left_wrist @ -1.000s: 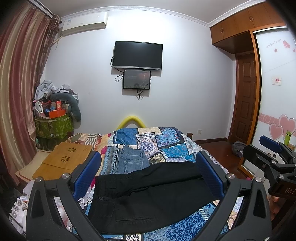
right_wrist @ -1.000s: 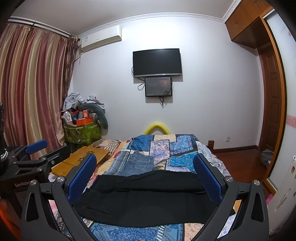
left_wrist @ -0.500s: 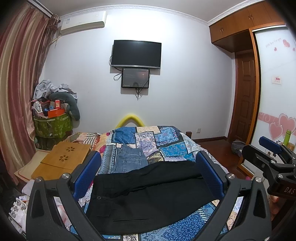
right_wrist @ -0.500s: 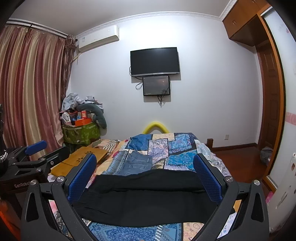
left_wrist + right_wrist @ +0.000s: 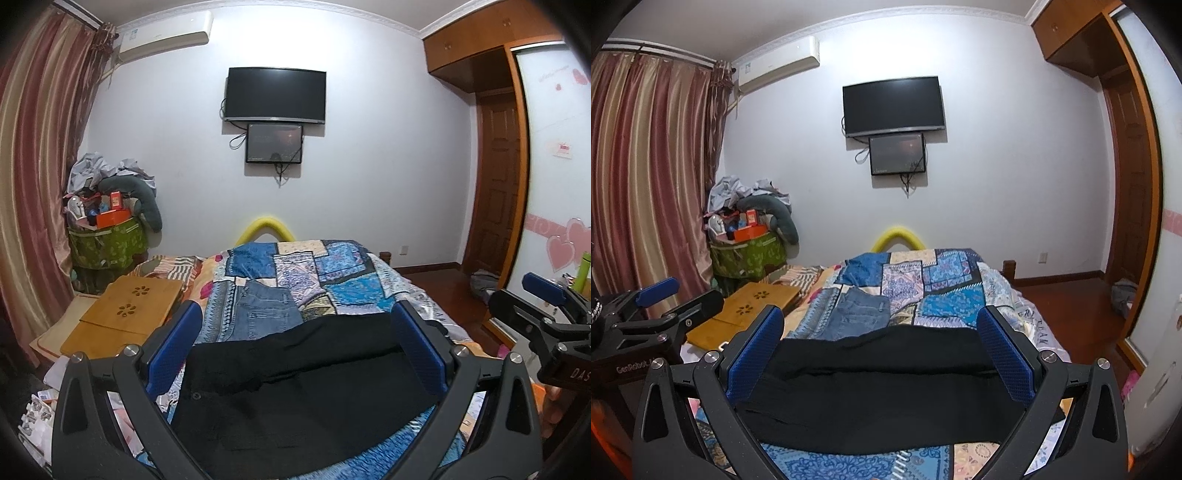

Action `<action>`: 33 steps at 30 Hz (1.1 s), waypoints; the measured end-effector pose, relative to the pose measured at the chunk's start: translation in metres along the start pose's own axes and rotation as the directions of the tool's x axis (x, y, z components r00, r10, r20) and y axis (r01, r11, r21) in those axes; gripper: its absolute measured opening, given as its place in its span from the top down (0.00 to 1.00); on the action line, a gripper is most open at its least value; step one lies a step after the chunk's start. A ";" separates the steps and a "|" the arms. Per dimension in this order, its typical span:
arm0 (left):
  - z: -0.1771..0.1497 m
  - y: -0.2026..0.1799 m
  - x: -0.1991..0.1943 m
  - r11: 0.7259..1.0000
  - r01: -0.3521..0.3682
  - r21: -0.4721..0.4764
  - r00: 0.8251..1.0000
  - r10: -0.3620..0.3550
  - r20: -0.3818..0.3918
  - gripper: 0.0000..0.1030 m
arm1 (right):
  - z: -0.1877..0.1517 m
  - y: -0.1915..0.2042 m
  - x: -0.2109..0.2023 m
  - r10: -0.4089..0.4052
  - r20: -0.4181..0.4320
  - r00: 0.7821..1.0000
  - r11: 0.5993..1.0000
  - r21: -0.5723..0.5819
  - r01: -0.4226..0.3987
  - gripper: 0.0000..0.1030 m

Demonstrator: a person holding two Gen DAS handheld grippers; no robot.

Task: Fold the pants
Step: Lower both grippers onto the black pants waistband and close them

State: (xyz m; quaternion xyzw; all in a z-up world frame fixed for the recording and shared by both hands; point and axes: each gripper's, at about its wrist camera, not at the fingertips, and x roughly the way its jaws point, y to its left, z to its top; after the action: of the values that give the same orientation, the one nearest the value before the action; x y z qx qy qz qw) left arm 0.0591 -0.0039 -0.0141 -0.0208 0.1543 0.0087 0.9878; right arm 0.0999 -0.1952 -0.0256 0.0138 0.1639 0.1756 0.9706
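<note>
Two garments lie on the bed: one pair of black pants across the near end and one pair of folded blue jeans just beyond it, toward the far wall. The black pants lie flat with their long axis running left to right across the bed; the waistband with its button sits at the left end in the left wrist view, and the legs run off to the right. In the right wrist view the black pants fill the space between the fingers, with the jeans behind them.

Two tools are in play. The left tool hangs above the pants with its blue-padded fingers spread wide, holding nothing. The right tool is likewise spread wide and empty over the cloth.

The bed carries a blue patchwork quilt. To its left sits one wooden lap desk, and past that a green bin heaped with clutter. On the white far wall hang one television with one smaller screen below, and one air conditioner near the striped curtain. A wooden door stands at the right.
</note>
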 end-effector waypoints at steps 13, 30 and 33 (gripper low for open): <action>0.005 0.063 0.135 0.996 -0.090 -0.012 0.986 0.087 -0.139 0.00 | -0.002 -0.032 0.091 -0.018 -0.132 0.991 1.000 -0.010 0.017 0.00; -0.081 0.197 0.339 0.964 -0.259 0.058 0.814 0.250 -0.524 0.11 | -0.035 -0.073 0.243 -0.010 -0.438 0.899 0.999 -0.052 -0.015 0.00; -0.104 0.207 0.361 0.968 -0.240 0.068 0.777 0.234 -0.585 0.15 | -0.044 -0.077 0.266 0.016 -0.486 0.874 0.998 -0.049 -0.046 0.02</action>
State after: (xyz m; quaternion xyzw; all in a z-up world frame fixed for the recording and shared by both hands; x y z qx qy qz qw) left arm 0.3666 0.2019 -0.2315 -0.0080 0.4539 0.1266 0.8820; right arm 0.3467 -0.1772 -0.1570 -0.0569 0.3967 0.1936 0.8955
